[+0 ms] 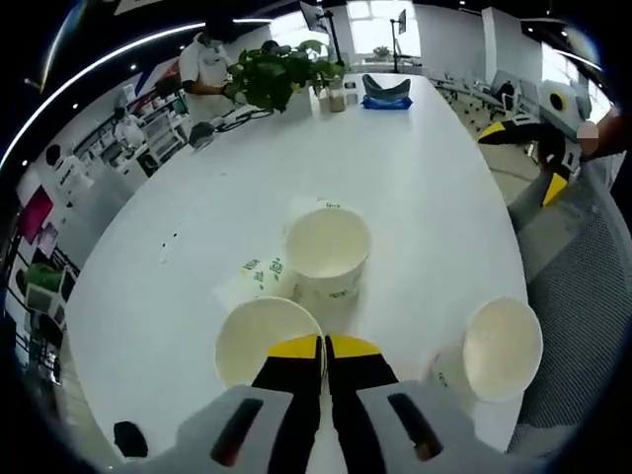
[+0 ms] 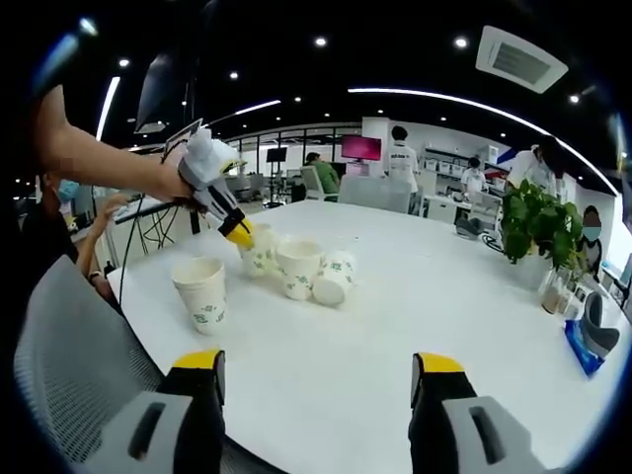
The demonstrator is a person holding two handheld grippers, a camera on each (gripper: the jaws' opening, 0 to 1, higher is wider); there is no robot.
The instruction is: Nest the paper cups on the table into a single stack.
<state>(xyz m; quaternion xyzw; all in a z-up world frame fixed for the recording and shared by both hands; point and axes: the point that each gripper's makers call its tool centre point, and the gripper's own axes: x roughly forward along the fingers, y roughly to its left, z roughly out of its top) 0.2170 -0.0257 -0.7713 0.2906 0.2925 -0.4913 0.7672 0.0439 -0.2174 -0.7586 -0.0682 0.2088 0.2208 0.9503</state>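
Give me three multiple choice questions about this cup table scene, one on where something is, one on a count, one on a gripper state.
1. Where is the potted plant?
A. at the table's far end
B. on the floor
C. on a chair

2. How many paper cups show in the right gripper view?
A. two
B. four
C. seven

3. How does the right gripper stand?
A. shut on a cup
B. open, holding nothing
C. shut on a cloth

Answers: 1 A, it stands beyond the cups; 2 B, three upright, one on its side; 3 B, jaws wide apart over bare table.
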